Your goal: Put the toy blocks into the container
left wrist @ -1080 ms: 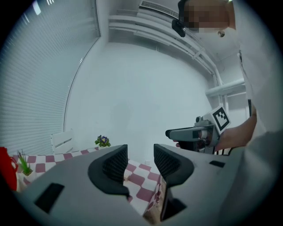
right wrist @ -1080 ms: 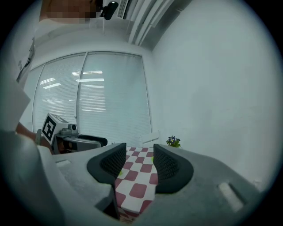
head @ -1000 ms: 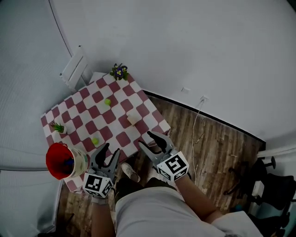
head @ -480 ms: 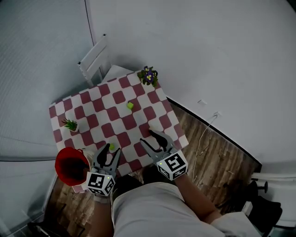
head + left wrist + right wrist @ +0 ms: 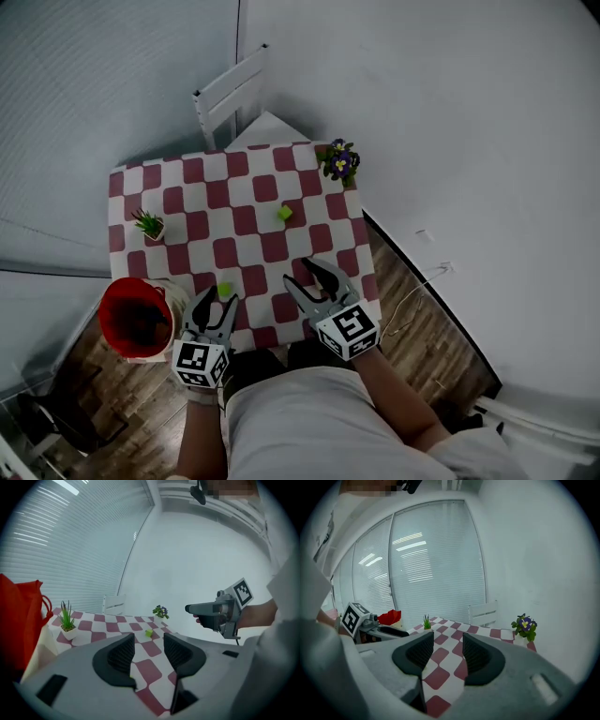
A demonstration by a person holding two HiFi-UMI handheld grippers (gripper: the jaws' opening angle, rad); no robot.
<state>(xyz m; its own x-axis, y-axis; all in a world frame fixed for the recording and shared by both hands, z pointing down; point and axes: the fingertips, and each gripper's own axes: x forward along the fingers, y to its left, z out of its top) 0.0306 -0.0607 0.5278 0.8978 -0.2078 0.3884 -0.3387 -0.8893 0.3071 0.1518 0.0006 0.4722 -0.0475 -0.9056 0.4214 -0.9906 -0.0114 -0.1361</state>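
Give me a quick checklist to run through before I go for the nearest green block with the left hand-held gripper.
1. Left hand-held gripper open and empty: ok, jaws apart, nothing between them.
2. Right hand-held gripper out of the way: ok, open, empty, off to the side.
3. Near green block reachable: ok, it lies just ahead of the left jaws near the table edge.
4. Red container mouth open: ok, it faces up at the table's near left corner.
5. Room inside the container: cannot tell, its inside is dark.
6. Far green block unobstructed: ok, alone mid-table.
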